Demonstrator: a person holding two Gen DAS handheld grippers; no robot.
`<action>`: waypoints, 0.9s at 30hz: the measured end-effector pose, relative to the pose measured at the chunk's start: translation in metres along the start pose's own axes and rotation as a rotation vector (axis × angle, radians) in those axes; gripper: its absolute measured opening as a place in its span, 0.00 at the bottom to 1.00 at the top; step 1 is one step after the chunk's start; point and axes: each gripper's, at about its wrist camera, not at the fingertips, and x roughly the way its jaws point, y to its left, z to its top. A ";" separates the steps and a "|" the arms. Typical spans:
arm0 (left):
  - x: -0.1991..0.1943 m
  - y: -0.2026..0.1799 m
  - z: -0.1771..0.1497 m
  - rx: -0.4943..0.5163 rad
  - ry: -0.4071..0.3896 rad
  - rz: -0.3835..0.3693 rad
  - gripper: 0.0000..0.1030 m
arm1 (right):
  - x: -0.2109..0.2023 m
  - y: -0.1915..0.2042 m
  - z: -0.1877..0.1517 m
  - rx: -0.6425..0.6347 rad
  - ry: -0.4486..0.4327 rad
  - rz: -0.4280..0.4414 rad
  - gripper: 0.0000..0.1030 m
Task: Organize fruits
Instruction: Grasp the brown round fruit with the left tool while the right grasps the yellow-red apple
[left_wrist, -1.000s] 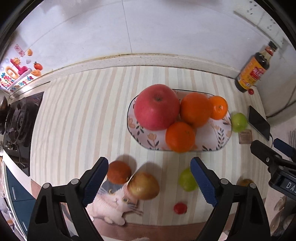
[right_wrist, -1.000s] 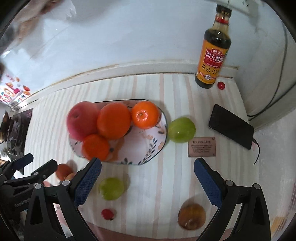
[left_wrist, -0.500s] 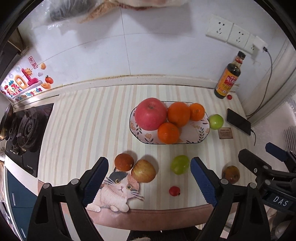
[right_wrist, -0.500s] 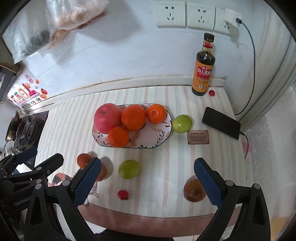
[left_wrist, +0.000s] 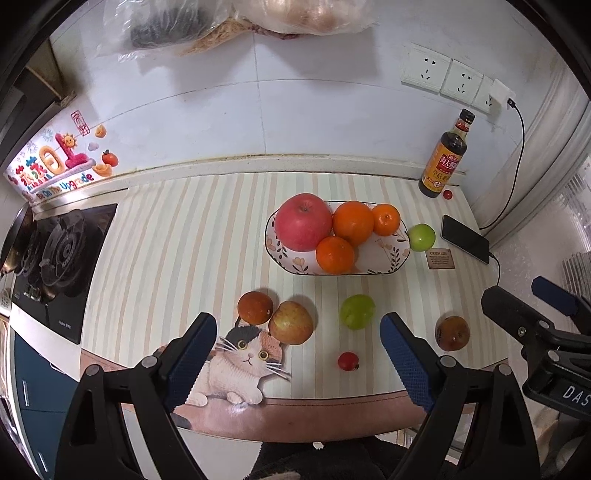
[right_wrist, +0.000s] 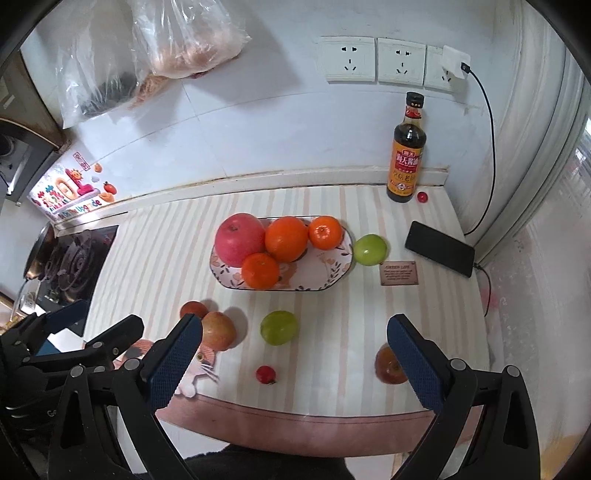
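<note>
Plate (left_wrist: 400, 254): red apple (left_wrist: 303, 221), three oranges (left_wrist: 352, 222). Striped mat (left_wrist: 177, 251), loose fruit: green apple (left_wrist: 421, 237) just right of plate; dark orange (left_wrist: 255, 307) touching yellow-red apple (left_wrist: 290, 322); green fruit (left_wrist: 357, 311); small red fruit (left_wrist: 348, 361); brown-red fruit (left_wrist: 452, 333) near right edge. Left gripper (left_wrist: 297, 356): jaws wide apart, empty, above mat. Right gripper (right_wrist: 295, 363): jaws wide apart, empty.

Floral plate (left_wrist: 400, 254); red apple (left_wrist: 303, 221); striped counter (left_wrist: 177, 236).
</note>
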 end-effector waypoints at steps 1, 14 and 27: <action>0.000 0.002 0.000 -0.008 -0.001 -0.001 0.88 | 0.000 0.001 -0.001 0.004 0.002 0.005 0.99; 0.067 0.096 -0.011 -0.136 0.125 0.156 1.00 | 0.120 0.003 -0.027 0.116 0.266 0.173 0.99; 0.143 0.174 -0.021 -0.235 0.277 0.226 1.00 | 0.280 0.080 -0.042 0.102 0.487 0.222 0.97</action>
